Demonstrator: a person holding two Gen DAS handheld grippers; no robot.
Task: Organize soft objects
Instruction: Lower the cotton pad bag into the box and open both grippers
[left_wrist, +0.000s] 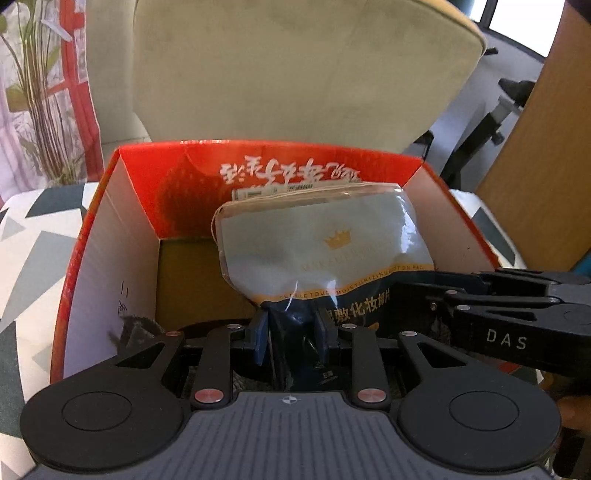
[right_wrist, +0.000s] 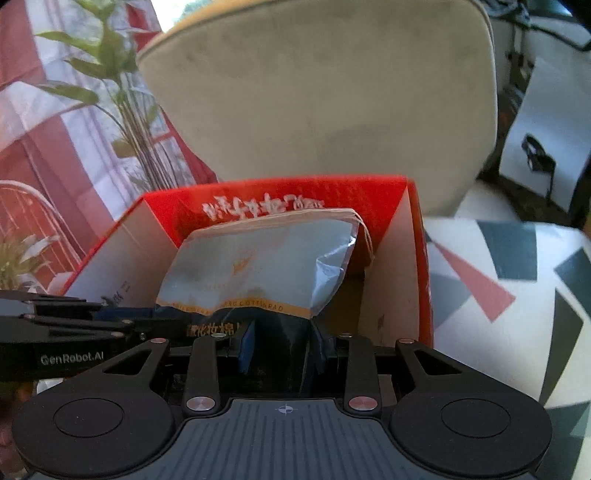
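A pale blue and navy cotton pad bag (left_wrist: 325, 243) with a gold crown hangs over the open red cardboard box (left_wrist: 92, 229). My left gripper (left_wrist: 291, 332) is shut on the bag's navy bottom edge. My right gripper (right_wrist: 282, 343) is shut on the same bag (right_wrist: 258, 269), beside the left one. The right gripper's body shows at the right of the left wrist view (left_wrist: 509, 314). The left gripper's body shows at the left of the right wrist view (right_wrist: 66, 332). The box (right_wrist: 417, 266) has white inner walls, and a flat packet (left_wrist: 258, 192) stands behind the bag.
The box stands on a seat with a white, grey and pink geometric cover (right_wrist: 498, 280). A beige cushion (left_wrist: 295, 74) rises right behind the box. A plant (right_wrist: 122, 110) and red-white curtain stand to the left. A wooden panel (left_wrist: 546, 147) is at the right.
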